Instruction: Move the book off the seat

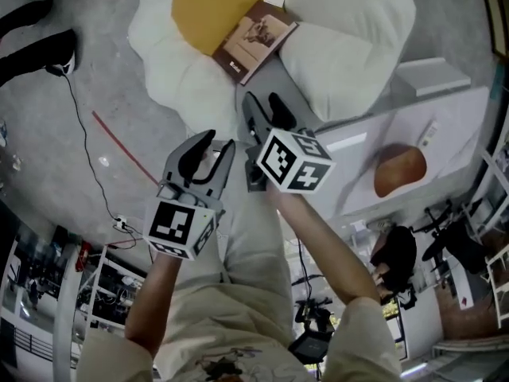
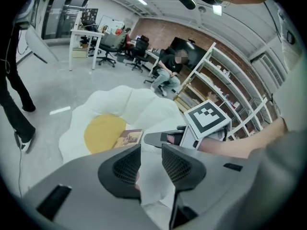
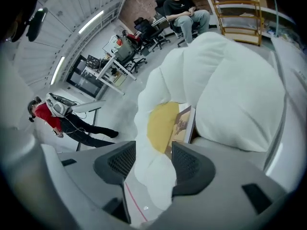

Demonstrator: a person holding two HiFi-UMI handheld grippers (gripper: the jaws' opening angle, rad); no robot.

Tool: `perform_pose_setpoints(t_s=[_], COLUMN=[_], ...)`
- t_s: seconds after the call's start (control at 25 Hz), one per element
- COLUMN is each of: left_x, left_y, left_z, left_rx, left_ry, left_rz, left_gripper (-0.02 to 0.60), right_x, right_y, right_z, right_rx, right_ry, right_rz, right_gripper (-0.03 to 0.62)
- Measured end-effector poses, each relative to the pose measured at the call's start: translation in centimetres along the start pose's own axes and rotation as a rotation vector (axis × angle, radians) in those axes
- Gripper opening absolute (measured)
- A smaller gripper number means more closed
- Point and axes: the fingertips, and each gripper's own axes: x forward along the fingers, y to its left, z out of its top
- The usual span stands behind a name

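Note:
A brown book [image 1: 256, 40] lies flat on the seat [image 1: 175, 62], a white petal-shaped floor cushion with a yellow centre. The book's far end rests on the yellow part. My left gripper [image 1: 216, 146] hangs in the air short of the seat, open, with nothing between its jaws. To its right, my right gripper [image 1: 262, 102] is a little closer to the book and also open and empty. In the left gripper view the book [image 2: 127, 138] shows beyond the left gripper [image 2: 151, 162]. The right gripper view has the book [image 3: 181, 126] straight ahead of the right gripper [image 3: 153, 164].
A white low table [image 1: 413, 126] with a brown rounded object [image 1: 399, 169] stands right of the seat. A black cable [image 1: 87, 157] and a red line [image 1: 119, 146] run over the grey floor at left. A standing person's legs [image 1: 32, 50] are at far left. Desks and chairs [image 2: 110, 47] fill the background.

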Motion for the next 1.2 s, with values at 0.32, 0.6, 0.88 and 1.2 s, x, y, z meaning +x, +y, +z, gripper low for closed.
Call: perform_pose_setpoints(t_s=[0.32,0.6,0.88,1.2], left_x=[3.3,3.7,4.5,4.6], left_y=[1.4,0.7,1.3,1.9], left_z=[-3.4,-3.3,-2.9,-3.6], left_rx=[-0.029,-0.007,-0.022,-0.053], left_ry=[0.043,0.049,0.027,0.011], left_rz=[0.004,-0.003,0.007,0.035], left_gripper=[0.146,0.146,0.146,0.146], right_x=[6.5,9.5,12.8,15.5], right_y=[-4.7,-7.2,-8.9,-12.0], right_z=[-1.3,-1.3,-1.6,-1.1], right_rx=[0.244,0.317,0.368,0.456], right_ry=[0.005,0.016,0.026,0.027], right_rz=[-0.031,-0.063,-0.093,-0.199], right_gripper=[0.219,0.230,0.249,0.273])
